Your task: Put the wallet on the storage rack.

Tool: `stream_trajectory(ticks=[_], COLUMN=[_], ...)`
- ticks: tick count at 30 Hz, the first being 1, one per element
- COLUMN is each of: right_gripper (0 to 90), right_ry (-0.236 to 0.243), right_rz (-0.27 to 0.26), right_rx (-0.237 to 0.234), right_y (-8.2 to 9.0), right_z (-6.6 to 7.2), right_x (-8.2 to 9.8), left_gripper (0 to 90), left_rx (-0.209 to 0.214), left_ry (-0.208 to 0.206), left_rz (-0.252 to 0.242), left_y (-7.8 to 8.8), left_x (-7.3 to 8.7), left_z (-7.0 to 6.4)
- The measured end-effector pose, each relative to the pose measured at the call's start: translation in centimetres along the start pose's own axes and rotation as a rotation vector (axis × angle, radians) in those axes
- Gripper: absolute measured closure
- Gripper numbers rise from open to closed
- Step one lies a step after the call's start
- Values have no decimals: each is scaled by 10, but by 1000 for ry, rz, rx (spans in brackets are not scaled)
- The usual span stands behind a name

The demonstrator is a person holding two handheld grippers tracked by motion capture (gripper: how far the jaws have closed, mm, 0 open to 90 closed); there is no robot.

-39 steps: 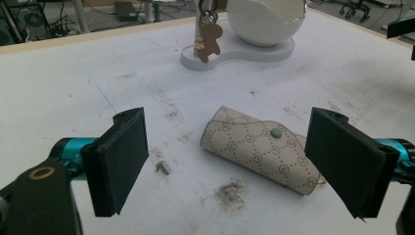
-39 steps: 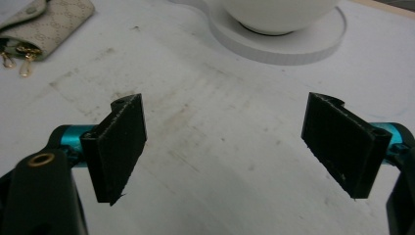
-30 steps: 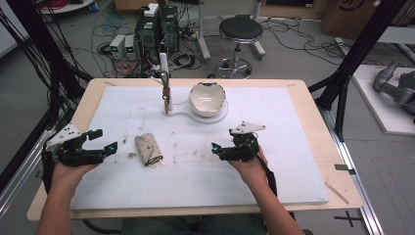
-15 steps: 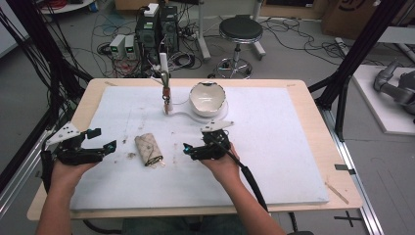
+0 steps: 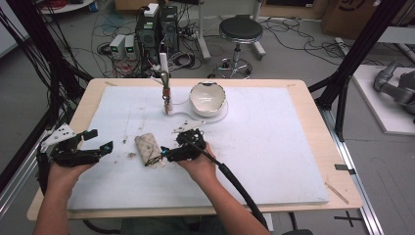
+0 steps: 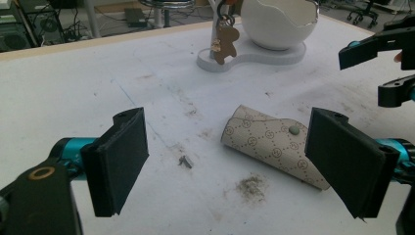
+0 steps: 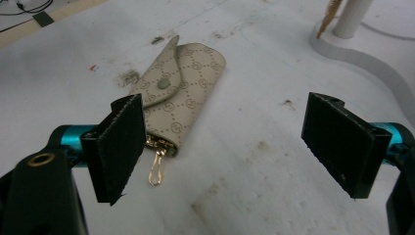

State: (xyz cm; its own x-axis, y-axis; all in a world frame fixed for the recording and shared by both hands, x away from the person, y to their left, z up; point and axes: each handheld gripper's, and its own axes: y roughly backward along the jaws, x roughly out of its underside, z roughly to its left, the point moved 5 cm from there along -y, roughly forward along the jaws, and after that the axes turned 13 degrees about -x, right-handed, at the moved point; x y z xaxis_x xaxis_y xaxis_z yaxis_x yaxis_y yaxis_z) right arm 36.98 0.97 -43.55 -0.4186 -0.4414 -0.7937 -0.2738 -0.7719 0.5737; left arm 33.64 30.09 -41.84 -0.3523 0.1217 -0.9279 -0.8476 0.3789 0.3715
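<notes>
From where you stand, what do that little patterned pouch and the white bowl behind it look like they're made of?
The pouch looks like coated canvas or faux leather: a beige surface printed with repeating monograms, a stitched flap, a green snap and a gold metal clip at one end. The bowl looks like glazed ceramic or glossy plastic; it is smooth, shiny white with a jagged eggshell rim. I cannot tell which.

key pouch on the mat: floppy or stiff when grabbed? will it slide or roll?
The key pouch lies flat with a snapped flap, so it probably looks soft and would likely flex a little under the right gripper, whose jaws stand open. Flat and low, it should slide on the white mat, not roll. The gold clip trailing from its end would likely dangle when lifted.
</notes>
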Motion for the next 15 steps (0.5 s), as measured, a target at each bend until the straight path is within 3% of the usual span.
stream_trajectory(ticks=[9,15], right_gripper=[172,172], right_ry=[-23,-40], right_rz=[31,54], right_rx=[-14,0], right_y=[-37,-52], right_z=[17,18], right_x=[-8,-4], left_gripper=[162,162], left_rx=[3,-4], left_ry=[-1,0], left_rz=[-7,-10], left_y=[1,3], left_x=[-2,-1], left_z=[1,4])
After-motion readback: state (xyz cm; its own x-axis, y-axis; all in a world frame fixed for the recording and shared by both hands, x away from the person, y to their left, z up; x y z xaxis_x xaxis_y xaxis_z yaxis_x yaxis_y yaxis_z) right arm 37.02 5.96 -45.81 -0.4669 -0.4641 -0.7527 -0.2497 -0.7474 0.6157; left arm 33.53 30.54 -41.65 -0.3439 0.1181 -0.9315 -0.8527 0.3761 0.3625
